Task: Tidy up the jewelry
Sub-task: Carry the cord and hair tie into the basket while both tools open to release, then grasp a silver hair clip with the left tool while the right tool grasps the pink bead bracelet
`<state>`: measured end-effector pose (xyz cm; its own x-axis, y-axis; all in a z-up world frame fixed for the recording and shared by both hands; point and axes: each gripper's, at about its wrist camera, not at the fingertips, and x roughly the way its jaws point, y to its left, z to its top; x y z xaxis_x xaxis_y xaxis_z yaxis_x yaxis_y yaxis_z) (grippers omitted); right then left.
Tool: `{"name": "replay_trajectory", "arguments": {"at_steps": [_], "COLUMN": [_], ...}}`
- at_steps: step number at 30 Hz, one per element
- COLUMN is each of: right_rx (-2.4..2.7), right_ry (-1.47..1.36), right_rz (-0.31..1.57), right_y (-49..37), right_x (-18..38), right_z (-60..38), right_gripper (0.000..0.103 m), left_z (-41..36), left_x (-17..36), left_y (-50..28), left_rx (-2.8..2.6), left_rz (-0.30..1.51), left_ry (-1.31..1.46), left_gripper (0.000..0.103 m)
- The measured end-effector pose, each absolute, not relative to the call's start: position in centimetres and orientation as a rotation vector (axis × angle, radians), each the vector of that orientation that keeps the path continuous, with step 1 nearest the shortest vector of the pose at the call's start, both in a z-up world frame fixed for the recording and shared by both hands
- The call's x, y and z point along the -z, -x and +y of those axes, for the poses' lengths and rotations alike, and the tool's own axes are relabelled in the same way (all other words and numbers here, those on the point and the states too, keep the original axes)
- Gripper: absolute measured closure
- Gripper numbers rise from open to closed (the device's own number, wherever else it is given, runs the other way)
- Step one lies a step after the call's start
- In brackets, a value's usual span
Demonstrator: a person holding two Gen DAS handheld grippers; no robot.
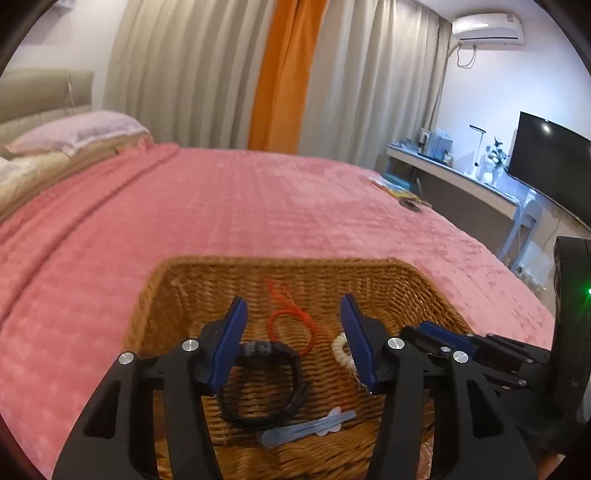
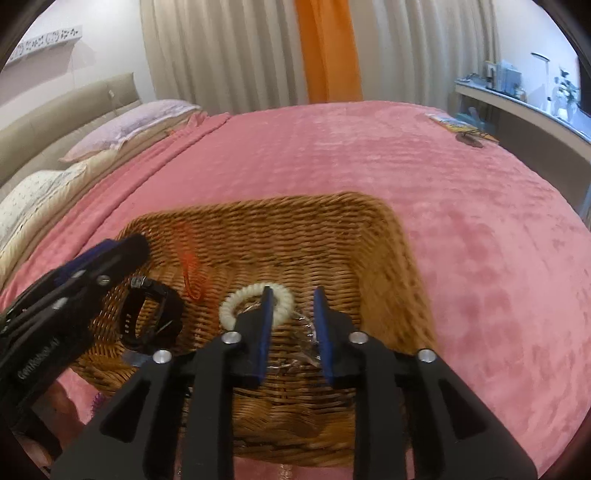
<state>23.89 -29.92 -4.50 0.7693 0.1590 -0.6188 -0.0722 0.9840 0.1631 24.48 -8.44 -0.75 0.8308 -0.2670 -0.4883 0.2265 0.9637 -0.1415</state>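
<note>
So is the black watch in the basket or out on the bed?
In. The black watch lies on the woven floor of the basket, inside its rim, beside the red cord.

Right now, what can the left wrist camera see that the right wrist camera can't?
Only the left wrist view shows the air conditioner, the black screen and the clear blue hair clip lying whole in the basket.

Only the right wrist view shows the white wall shelf and a clear, shiny piece between the right gripper fingers.

Both show the wicker basket, black watch, red string, white bead bracelet, pink blanket and the open left gripper.
</note>
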Motion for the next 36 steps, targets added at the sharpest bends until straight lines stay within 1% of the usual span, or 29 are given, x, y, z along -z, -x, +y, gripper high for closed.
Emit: {"name": "replay_trajectory", "arguments": {"at_steps": [1, 2, 3, 5, 7, 9, 11, 15, 20, 25, 29, 33, 34, 36], "right_rx": [-0.120, -0.115, -0.106, -0.088, -0.069, -0.027, -0.008, -0.025, -0.067, -0.127, -0.139, -0.128, -0.127, -0.130], "right_ry": [-0.141, -0.148, -0.159, -0.195, -0.220, -0.225, -0.230, -0.218, -0.161, -0.142, -0.123, -0.099, -0.098, -0.100], "right_rz": [0.667, 0.657, 0.642, 0.600, 0.549, 0.486, 0.454, 0.455, 0.527, 0.601, 0.675, 0.759, 0.780, 0.807], "right_y": [-23.5, -23.3, -22.8, -21.3, -19.5, -17.4, -15.3, -12.1, -9.4, -8.9, -9.9, -11.7, -12.3, -13.0], "right_x": [4.2, 4.1, 3.8, 3.0, 2.0, 0.9, 0.1, -0.2, 1.6, 3.1, 4.6, 6.2, 6.7, 7.2], "right_z": [-30.2, -30.4, -30.8, -31.7, -32.4, -32.9, -33.2, -33.0, -31.6, -30.1, -29.2, -28.4, -28.3, -28.3], "right_gripper": [0.077, 0.070, 0.056, 0.047, 0.047, 0.047, 0.047, 0.047, 0.047, 0.047, 0.047, 0.048, 0.048, 0.055], "left_z": [-8.5, -8.4, -8.3, -8.1, -7.6, -7.1, -6.4, -4.4, -2.2, -0.9, -0.2, -0.1, 0.0, 0.4], "left_x": [0.5, 0.2, -0.2, -1.0, -1.9, -2.7, -3.5, -4.3, -4.2, -2.3, 0.1, 3.4, 4.1, 5.4], "left_y": [-24.2, -23.7, -23.1, -22.2, -20.6, -19.0, -17.1, -13.7, -9.9, -7.6, -7.3, -8.2, -8.5, -9.1], "left_rx": [0.249, 0.236, 0.227, 0.228, 0.236, 0.258, 0.289, 0.327, 0.290, 0.266, 0.248, 0.257, 0.259, 0.270], "left_rz": [0.520, 0.505, 0.491, 0.480, 0.461, 0.450, 0.442, 0.452, 0.476, 0.528, 0.607, 0.728, 0.756, 0.802], "left_ry": [0.072, 0.069, 0.073, 0.089, 0.112, 0.131, 0.151, 0.220, 0.228, 0.194, 0.167, 0.141, 0.144, 0.165], "left_gripper": [0.053, 0.053, 0.053, 0.053, 0.053, 0.049, 0.049, 0.049, 0.049, 0.049, 0.048, 0.049, 0.049, 0.049]}}
